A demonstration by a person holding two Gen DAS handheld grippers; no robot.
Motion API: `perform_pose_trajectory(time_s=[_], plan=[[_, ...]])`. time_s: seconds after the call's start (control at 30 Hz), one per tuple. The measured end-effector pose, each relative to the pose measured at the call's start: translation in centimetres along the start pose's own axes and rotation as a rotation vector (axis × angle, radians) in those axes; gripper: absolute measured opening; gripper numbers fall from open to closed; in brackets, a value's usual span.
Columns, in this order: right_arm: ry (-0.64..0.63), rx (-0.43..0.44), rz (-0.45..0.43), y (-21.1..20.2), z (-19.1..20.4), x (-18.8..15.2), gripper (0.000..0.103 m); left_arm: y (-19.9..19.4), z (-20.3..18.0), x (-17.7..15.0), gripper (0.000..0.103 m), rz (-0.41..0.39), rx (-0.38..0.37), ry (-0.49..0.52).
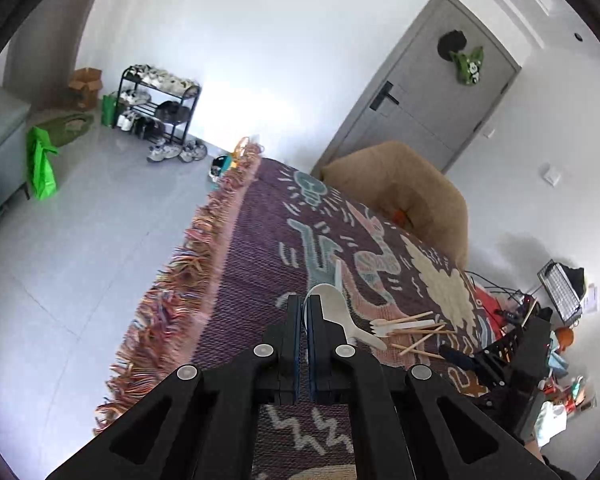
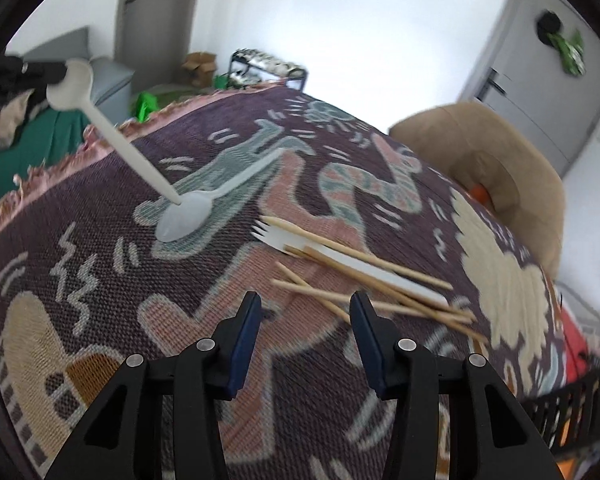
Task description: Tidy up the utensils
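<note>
My left gripper [image 1: 305, 300] is shut on the bowl end of a white plastic spoon [image 1: 332, 304]. In the right wrist view, that spoon [image 2: 112, 132] hangs in the air at upper left, its handle slanting down toward the cloth. A clear plastic spoon [image 2: 188, 216] lies on the patterned cloth below the handle's tip. A white fork [image 2: 276, 236] and several wooden chopsticks [image 2: 364, 280] lie in a loose pile right of it, and the fork [image 1: 380, 326] shows in the left wrist view too. My right gripper [image 2: 304, 320] is open just in front of the pile, with nothing between its pads.
The purple patterned cloth [image 2: 100, 320] with a fringe [image 1: 172, 300] covers the table. A tan cushioned chair [image 2: 500, 160] stands behind the far edge. A black lattice basket [image 2: 572, 396] sits at the right edge, with cables and clutter beyond it.
</note>
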State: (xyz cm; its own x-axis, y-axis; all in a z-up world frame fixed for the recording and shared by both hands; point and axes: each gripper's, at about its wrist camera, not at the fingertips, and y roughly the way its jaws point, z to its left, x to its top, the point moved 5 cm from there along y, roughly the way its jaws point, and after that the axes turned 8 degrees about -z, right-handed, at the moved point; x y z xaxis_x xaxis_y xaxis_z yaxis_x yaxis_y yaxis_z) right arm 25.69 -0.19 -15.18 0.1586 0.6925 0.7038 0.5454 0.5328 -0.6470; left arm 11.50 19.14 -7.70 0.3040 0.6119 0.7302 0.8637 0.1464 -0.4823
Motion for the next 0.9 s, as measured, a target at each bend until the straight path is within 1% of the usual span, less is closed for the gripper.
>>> perform_pose_trajectory(time_s=[0.1,0.17,0.2,0.23,0.3,0.33,0.37,0.47,0.53,0.63,0.77,0.9], plan=[[-0.051,-0.034,0.004,0.7,0.6,0.5,0.047,-0.4,0.7,0.1,0.002,-0.007,0.009,-0.01],[-0.075,-0.042,0.016,1.2,0.8,0.5,0.047,-0.7,1.2,0.2,0.002,-0.012,0.011,-0.014],[-0.091,-0.051,0.027,1.6,0.9,0.5,0.045,-0.8,1.4,0.2,0.002,-0.013,0.013,-0.016],[-0.106,-0.061,0.036,1.9,1.0,0.4,0.043,-0.8,1.5,0.2,0.002,-0.011,0.014,-0.019],[-0.133,-0.087,0.054,2.5,1.0,0.1,0.032,-0.9,1.7,0.3,0.002,-0.007,0.012,-0.018],[-0.136,-0.093,0.057,2.6,0.9,0.0,0.029,-0.9,1.8,0.3,0.002,-0.008,0.013,-0.016],[-0.134,-0.092,0.056,2.6,0.9,-0.1,0.021,-1.0,1.9,0.4,0.002,-0.01,0.013,-0.015],[-0.128,-0.108,0.028,1.9,0.9,0.1,0.018,-1.0,2.0,0.5,0.002,-0.011,0.011,-0.011],[-0.094,-0.101,-0.006,0.6,0.4,0.6,0.017,-1.0,1.8,0.5,0.002,-0.011,0.008,-0.007],[-0.042,-0.12,-0.059,-1.8,-1.0,1.5,0.013,-1.1,1.2,0.5,0.002,-0.013,0.001,0.007],[0.075,-0.121,-0.138,-5.7,-4.3,2.6,0.01,-1.2,-0.4,0.8,0.002,-0.022,-0.018,0.028],[0.209,-0.096,-0.218,-9.7,-8.0,3.3,0.007,-1.1,-2.3,1.0,0.002,-0.027,-0.04,0.055]])
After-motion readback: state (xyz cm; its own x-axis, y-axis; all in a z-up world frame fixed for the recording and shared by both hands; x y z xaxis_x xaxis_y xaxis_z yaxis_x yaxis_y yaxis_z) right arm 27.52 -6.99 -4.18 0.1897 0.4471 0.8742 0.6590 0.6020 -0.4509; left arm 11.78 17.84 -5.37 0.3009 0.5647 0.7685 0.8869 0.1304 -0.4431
